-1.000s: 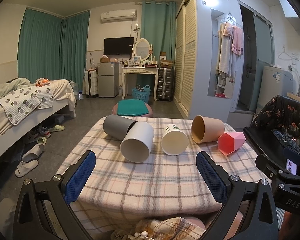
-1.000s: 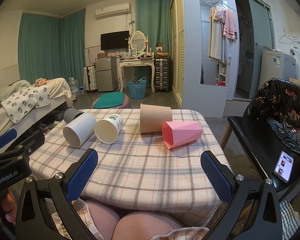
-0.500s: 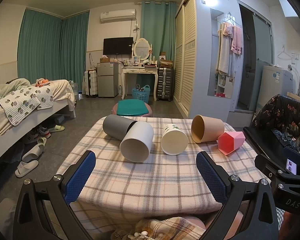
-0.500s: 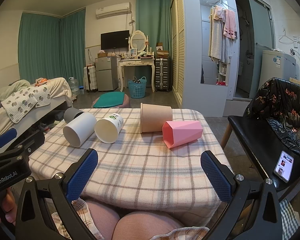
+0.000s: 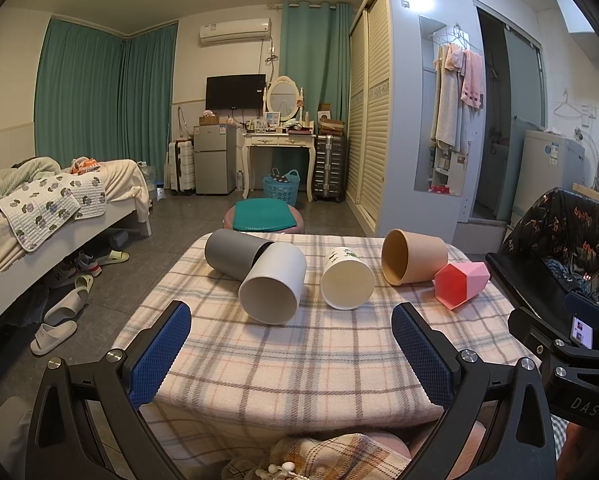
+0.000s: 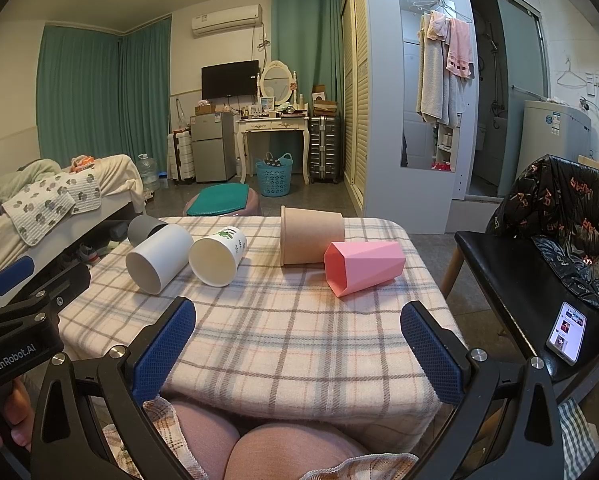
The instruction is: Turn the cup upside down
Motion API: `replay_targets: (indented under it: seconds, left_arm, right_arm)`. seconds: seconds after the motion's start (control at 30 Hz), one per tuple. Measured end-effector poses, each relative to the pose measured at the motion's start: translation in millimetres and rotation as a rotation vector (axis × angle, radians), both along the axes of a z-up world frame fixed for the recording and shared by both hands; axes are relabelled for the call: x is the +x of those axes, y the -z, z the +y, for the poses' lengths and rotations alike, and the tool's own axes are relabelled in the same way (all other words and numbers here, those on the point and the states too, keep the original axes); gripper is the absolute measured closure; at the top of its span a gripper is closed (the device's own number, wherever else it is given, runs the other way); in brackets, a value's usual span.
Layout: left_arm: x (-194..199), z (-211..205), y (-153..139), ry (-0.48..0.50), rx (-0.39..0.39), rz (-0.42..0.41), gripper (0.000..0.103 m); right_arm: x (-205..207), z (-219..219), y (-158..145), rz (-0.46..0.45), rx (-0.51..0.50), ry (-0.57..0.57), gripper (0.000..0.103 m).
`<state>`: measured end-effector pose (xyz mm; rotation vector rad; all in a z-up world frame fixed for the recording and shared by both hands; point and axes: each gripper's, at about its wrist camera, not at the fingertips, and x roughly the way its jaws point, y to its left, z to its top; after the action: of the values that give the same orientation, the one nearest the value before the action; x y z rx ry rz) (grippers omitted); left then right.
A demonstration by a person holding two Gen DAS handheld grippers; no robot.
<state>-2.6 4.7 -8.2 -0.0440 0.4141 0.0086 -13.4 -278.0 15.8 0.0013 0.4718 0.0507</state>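
Several cups lie on their sides on the plaid-covered table [image 5: 291,360]: a grey cup [image 5: 229,254], a white cup [image 5: 273,286], a cream printed cup [image 5: 345,280], a brown paper cup [image 5: 413,256] and a pink faceted cup [image 5: 459,282]. In the right wrist view they are the grey cup [image 6: 143,229], white cup [image 6: 159,258], printed cup [image 6: 217,254], brown cup [image 6: 311,234] and pink cup [image 6: 363,266]. My left gripper [image 5: 291,344] is open and empty at the table's near edge. My right gripper [image 6: 299,340] is open and empty, short of the cups.
A black chair [image 6: 539,248] with a phone [image 6: 565,332] stands right of the table. A bed [image 5: 39,216] is on the left with slippers [image 5: 55,330] on the floor. A round stool [image 5: 263,218] sits behind the table. The person's knees [image 6: 259,448] are under the near edge.
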Motion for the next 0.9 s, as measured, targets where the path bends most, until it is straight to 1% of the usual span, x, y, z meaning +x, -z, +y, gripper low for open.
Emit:
replay_targets:
  seconds: [0.7, 0.9]
  left_arm:
    - [-1.3, -1.5, 1.1, 0.007, 0.002, -0.003, 0.000]
    - [-1.0, -5.4, -4.6, 0.022, 0.004, 0.000, 0.000]
  right_arm:
    - [-0.5, 1.2, 2.3, 0.001, -0.001, 0.000, 0.000]
    - [-1.7, 3.3, 5.2, -0.004, -0.005, -0.005, 0.000]
